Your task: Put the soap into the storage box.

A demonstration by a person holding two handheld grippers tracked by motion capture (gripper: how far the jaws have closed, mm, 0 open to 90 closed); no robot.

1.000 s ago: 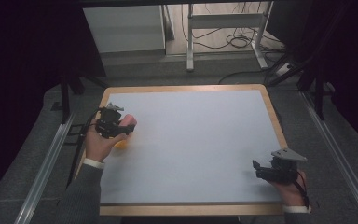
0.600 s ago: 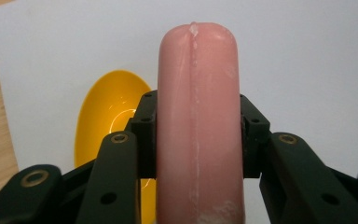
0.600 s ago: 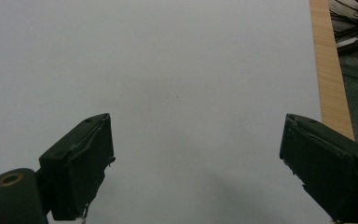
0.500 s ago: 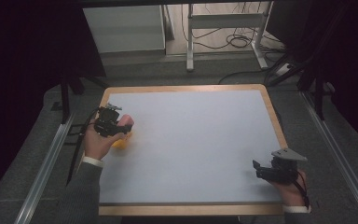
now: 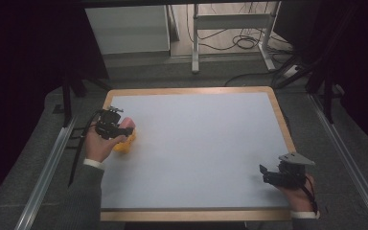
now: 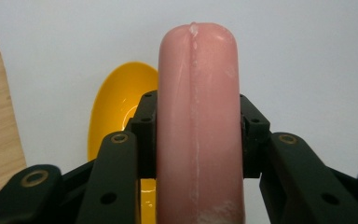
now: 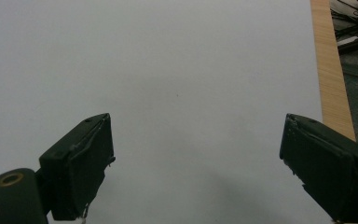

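Dim, dark-edged room; evenly lit table, soft shadows.

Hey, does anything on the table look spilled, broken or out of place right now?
Nothing stands out. The left tongs grip a pink sausage squarely above a yellow bowl. The right tongs are open over the bare white table. No spill or damage shows.

The sausage [image 6: 198,126] looks like smooth, slightly glossy pink plastic with a moulded seam and some whitish scuffs. The yellow bowl [image 6: 116,107] under it is shiny plastic too. Left gripper [image 6: 196,140] is matt black plastic with brass-looking rivets. Table [image 5: 196,143] has a matt pale top and a light wood edge.
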